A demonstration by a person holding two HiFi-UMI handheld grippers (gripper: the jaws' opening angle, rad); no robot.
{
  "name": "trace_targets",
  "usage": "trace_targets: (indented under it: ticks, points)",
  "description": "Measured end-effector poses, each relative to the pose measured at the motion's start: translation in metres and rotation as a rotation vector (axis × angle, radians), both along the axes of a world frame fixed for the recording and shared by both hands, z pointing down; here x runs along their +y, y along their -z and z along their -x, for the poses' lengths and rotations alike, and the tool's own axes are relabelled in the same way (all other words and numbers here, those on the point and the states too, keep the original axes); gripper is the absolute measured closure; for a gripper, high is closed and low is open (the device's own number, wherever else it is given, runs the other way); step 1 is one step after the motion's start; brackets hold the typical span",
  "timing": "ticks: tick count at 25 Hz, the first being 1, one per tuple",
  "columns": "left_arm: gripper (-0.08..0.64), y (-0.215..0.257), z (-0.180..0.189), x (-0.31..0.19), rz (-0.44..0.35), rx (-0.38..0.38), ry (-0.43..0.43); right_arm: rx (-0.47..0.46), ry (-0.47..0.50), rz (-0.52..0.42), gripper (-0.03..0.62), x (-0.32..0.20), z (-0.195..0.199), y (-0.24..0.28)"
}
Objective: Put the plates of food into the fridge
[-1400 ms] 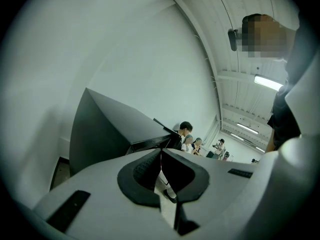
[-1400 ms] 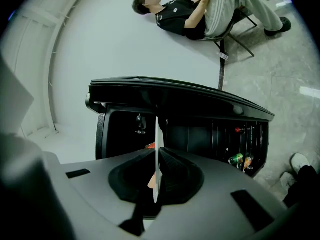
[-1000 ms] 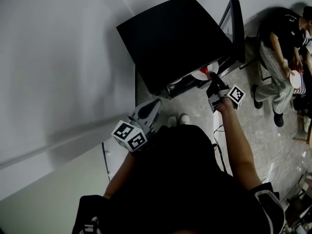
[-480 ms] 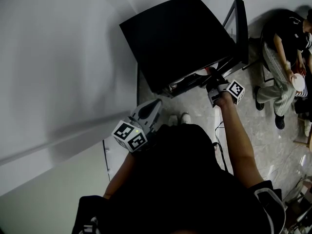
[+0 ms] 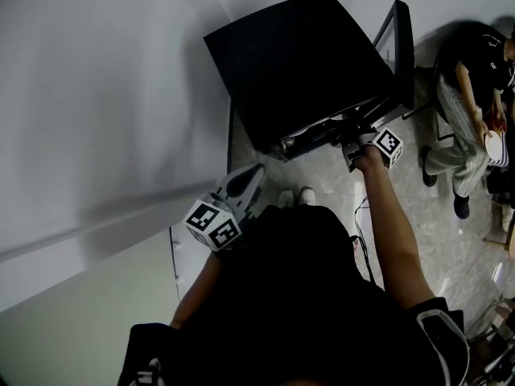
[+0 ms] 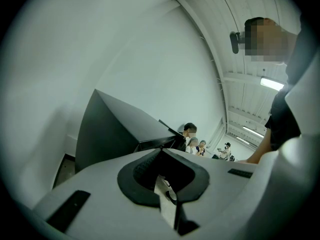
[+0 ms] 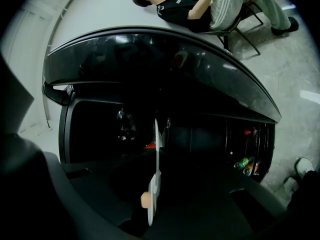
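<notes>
**Plate of food held at the fridge's open front**

Close to the person's body, the left gripper (image 5: 249,175) hangs empty with its jaws together. Ahead, the right gripper (image 5: 356,135) is clamped on the rim of a white plate (image 7: 155,159). The plate is seen edge-on, a pale morsel of food (image 7: 145,200) on it, at the dark opening of the black fridge (image 5: 298,63). Bottles (image 7: 244,164) line the door shelf. Beyond, a seated person (image 5: 471,95).
</notes>
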State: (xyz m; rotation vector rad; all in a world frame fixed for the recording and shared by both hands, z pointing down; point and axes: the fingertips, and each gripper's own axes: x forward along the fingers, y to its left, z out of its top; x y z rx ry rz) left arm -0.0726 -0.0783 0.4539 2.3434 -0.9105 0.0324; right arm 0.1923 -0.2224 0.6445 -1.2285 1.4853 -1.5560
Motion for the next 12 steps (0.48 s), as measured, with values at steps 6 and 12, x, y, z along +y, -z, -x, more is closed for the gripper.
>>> trace_targets:
  ticks: [6, 12]
  points:
    - [0.537, 0.0003, 0.0021, 0.0047, 0.004, -0.008, -0.004, -0.017, -0.016, 0.003, 0.557, -0.0011, 0.0047, -0.0040]
    - [0.537, 0.0019, 0.0032, 0.0060, -0.002, -0.006, 0.001, -0.035, -0.072, -0.042, 0.549, -0.0023, -0.0029, 0.0035]
